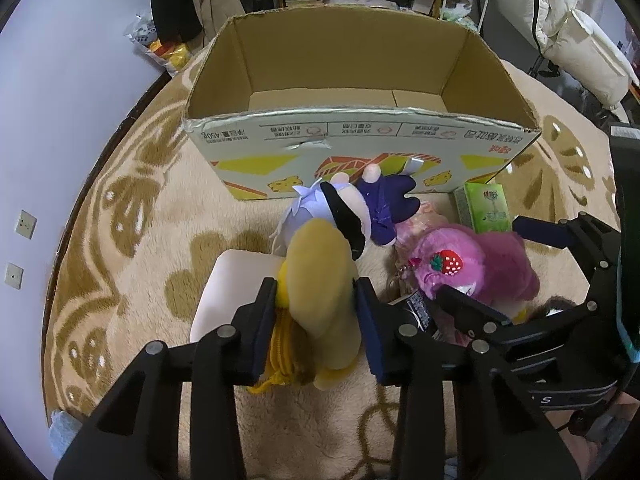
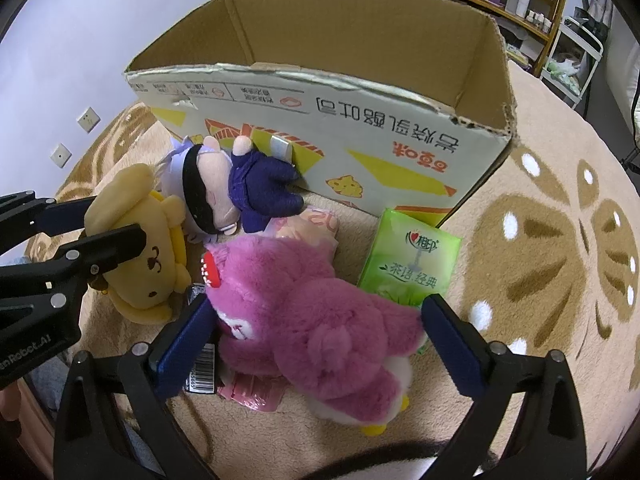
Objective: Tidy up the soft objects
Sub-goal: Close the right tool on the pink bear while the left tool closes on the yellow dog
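L gripper (image 1: 316,312) was clamped on the yellow dog plush (image 1: 320,280); pads squeezed its body from both sides, jaws pressed in tight on it. Plush's long axis ran roughly along the fingers, head end pointing toward the cardboard box (image 1: 360,136), which stood just beyond, open top, inside looked empty. So lift-and-carry path looked like straight fwd and up over the near wall. Doll in dark blue (image 1: 384,204) lay between plush and box, touching box wall. R gripper (image 2: 316,344) was spread wide either side of the pink plush (image 2: 320,312); pads beside it, not visibly pinching. Pink plush lay crosswise betw. jaws, on the rug (image 2: 560,260). Green tissue pack (image 2: 412,260) was just beyond it, nr box corner.
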A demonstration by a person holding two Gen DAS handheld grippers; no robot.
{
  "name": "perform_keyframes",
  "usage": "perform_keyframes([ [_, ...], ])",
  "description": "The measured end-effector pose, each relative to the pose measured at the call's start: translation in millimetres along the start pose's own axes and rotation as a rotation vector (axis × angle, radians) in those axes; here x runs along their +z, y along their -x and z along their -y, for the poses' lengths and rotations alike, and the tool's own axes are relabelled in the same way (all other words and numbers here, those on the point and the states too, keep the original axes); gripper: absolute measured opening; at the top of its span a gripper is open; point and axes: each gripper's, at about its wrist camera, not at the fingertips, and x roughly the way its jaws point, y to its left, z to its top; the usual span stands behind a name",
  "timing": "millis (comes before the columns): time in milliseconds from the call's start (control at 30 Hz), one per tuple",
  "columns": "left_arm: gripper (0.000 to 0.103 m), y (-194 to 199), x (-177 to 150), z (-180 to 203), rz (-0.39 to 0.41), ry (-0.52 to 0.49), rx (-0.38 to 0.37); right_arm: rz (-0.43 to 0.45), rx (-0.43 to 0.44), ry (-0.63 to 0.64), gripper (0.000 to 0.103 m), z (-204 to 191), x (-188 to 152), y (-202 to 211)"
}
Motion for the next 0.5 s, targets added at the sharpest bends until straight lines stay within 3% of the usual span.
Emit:
perform_keyframes([
  [100, 0.037, 4, 0, -1, 0.018, 0.007, -0.002, 0.012, 0.016, 0.002, 0.090, 0, 0, 4],
  [300, 0.037, 12, 0, -3, 0.055, 0.016, 0.010, 0.025, 0.020, 0.006, 0.084, -1, -1, 9],
  [367, 0.037, 16, 0, -4, 0.073, 0.021, 0.015, 0.038, 0.030, -0.003, 0.075, 1, -1, 12],
  [500, 0.037, 24, 0, -7, 0.104, 0.038, 0.017, 0.061, 0.026, -0.023, 0.071, 5, -3, 21],
])
